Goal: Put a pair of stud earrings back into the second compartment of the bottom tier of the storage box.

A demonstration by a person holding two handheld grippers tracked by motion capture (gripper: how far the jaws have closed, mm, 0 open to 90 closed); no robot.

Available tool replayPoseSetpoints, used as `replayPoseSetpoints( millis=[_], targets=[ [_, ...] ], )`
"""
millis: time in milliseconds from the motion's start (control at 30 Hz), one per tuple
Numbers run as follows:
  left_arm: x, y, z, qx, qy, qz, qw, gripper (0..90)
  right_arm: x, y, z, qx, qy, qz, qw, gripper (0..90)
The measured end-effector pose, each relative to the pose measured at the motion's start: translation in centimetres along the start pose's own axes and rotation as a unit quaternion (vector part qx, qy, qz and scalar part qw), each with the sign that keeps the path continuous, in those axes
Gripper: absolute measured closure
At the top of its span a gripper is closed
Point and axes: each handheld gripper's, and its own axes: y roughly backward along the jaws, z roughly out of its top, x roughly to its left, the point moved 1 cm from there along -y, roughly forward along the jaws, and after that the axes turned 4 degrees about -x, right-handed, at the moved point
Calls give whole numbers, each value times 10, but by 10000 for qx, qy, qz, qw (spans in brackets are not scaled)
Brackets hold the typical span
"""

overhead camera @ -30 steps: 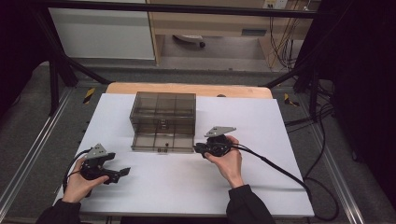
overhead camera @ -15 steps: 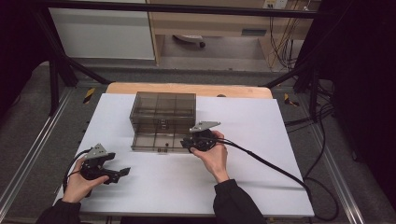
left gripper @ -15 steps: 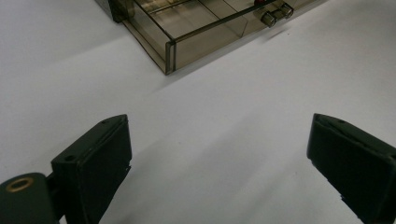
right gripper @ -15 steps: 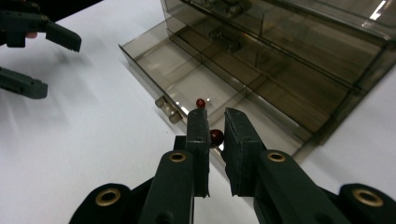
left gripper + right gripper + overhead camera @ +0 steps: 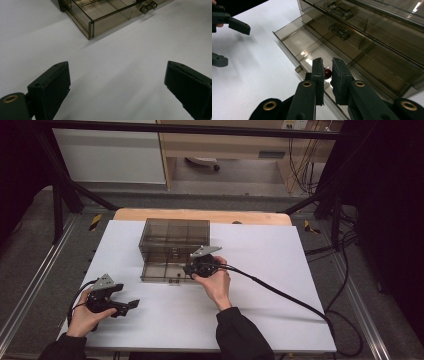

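- Right gripper (image 5: 327,72): held over the pulled-out bottom drawer (image 5: 294,47) of the smoke-tinted drawer cabinet (image 5: 174,247). Its jaws stand nearly together with only a narrow slit between them; nothing is seen clamped in that slit.
- Small dark-red ball (image 5: 327,72): lies on the drawer floor just beyond the right gripper's jaw tips, seen through the slit; whether the pads touch it cannot be told.
- Drawer knob (image 5: 298,69): sits on the drawer's front wall, below and to the left of those jaw tips.
- Left gripper (image 5: 117,85): jaws wide apart and empty over the bare white table (image 5: 280,270); the drawer's near corner (image 5: 90,29) lies well ahead of it, the knob farther off to its right.
- Step in hand, as judged: the right gripper is working at the open drawer, by the ball.
- Next move, as judged: taking the ball calls for parting the jaws and lowering them around it, clear of the front wall.
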Motion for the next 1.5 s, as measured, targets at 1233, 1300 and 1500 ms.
replayPoseSetpoints(
  millis=[1233, 1300, 1500],
  targets=[
    [1, 1, 0, -9, -9, -8, 10000, 63, 4, -34, -2, 176, -31, 129, 9998, 646],
    [1, 1, 0, -3, -7, -7, 10000, 63, 5, -29, 0, 175, 35, 128, 9998, 612],
    [0, 1, 0, -3, -7, -6, 10000, 63, 3, -12, 2, 116, 69, 99, 9999, 465]
  ],
)
